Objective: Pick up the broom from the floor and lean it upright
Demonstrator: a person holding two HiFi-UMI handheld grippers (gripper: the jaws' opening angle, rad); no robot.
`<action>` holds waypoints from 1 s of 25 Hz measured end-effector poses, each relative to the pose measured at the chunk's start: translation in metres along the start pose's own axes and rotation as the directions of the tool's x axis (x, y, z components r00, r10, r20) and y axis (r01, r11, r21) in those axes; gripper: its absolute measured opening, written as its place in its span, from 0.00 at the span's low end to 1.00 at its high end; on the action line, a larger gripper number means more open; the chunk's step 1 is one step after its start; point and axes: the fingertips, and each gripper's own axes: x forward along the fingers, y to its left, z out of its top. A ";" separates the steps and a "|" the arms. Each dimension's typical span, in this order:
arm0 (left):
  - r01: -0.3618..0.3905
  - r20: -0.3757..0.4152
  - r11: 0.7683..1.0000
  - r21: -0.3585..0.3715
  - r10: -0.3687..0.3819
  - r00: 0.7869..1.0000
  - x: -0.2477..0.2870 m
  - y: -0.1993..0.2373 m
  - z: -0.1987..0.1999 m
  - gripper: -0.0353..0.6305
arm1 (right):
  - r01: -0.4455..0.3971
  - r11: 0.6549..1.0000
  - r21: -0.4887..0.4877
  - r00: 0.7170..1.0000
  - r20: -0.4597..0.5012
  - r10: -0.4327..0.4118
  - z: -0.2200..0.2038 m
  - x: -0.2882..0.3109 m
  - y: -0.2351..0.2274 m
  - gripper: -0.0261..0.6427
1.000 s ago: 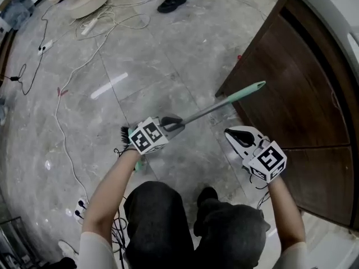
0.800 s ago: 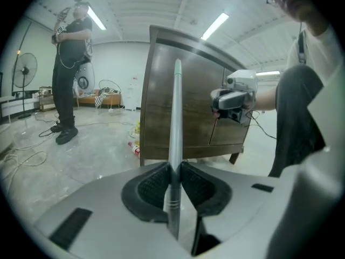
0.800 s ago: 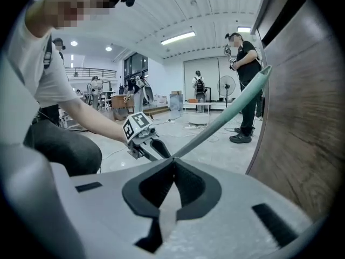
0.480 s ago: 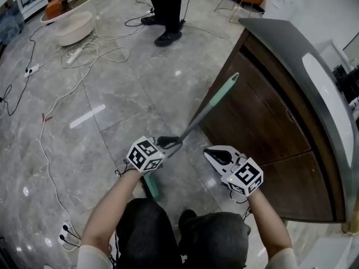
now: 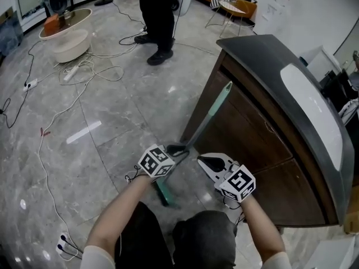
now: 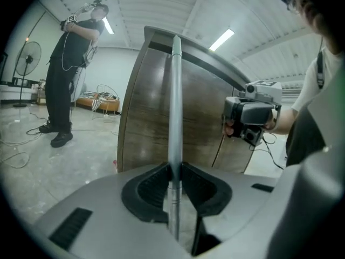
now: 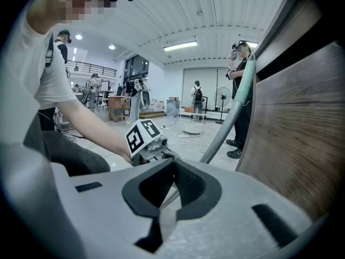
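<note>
The broom has a grey pole with a pale green end [image 5: 208,115] and a green head [image 5: 163,193] low by my knees. My left gripper [image 5: 178,149] is shut on the pole, which rises steeply between its pads [image 6: 175,101] towards the dark wooden counter [image 5: 263,116]. In the left gripper view, the left gripper [image 6: 175,170] clamps the pole in the middle of the picture. My right gripper [image 5: 205,161] hangs just right of the pole, jaws together and empty. In the right gripper view, the right gripper [image 7: 173,165] shows nothing between its pads, and the pole [image 7: 229,122] slants past beyond it.
The curved counter with a dark top [image 5: 291,88] fills the right side. A person in black [image 5: 160,15] stands on the marble floor at the back. White cables [image 5: 84,66] trail across the left, near a low round white stand [image 5: 70,35].
The pole has swung from a low slant to a steep one beside the counter. Both grippers have risen, the left carrying the broom, and its head has come off the floor.
</note>
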 end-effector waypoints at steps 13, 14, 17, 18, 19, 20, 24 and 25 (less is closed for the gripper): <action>-0.026 -0.044 0.999 0.024 0.027 0.999 0.030 0.010 -0.002 0.16 | 0.045 0.999 0.025 0.999 0.010 -0.045 -0.021 -0.022 -0.022 0.04; -0.023 -0.038 0.999 0.023 0.023 0.999 0.031 0.010 -0.001 0.16 | 0.046 0.999 0.026 0.999 0.012 -0.047 -0.020 -0.023 -0.022 0.04; -0.016 -0.017 1.000 0.009 0.016 1.000 0.031 0.009 0.003 0.21 | 0.048 0.998 0.027 0.999 0.020 -0.048 -0.018 -0.021 -0.021 0.04; -0.015 -0.014 1.000 0.009 0.015 1.000 0.030 0.008 0.004 0.23 | 0.047 0.999 0.027 0.999 0.020 -0.048 -0.018 -0.021 -0.020 0.04; -0.015 -0.016 1.000 0.012 0.016 1.000 0.030 0.007 0.004 0.26 | 0.046 0.999 0.026 0.999 0.020 -0.047 -0.017 -0.020 -0.019 0.04; -0.017 -0.019 1.000 0.017 0.017 1.000 0.030 0.007 0.004 0.28 | 0.045 0.999 0.025 0.999 0.019 -0.045 -0.017 -0.020 -0.017 0.04; -0.029 -0.021 0.999 0.029 0.029 0.999 0.025 0.007 0.004 0.32 | 0.043 0.999 0.024 0.999 0.019 -0.043 -0.019 -0.017 -0.013 0.04; -0.033 -0.019 0.999 0.031 0.033 0.999 0.023 0.008 0.004 0.33 | 0.043 0.999 0.024 0.999 0.018 -0.043 -0.019 -0.016 -0.013 0.04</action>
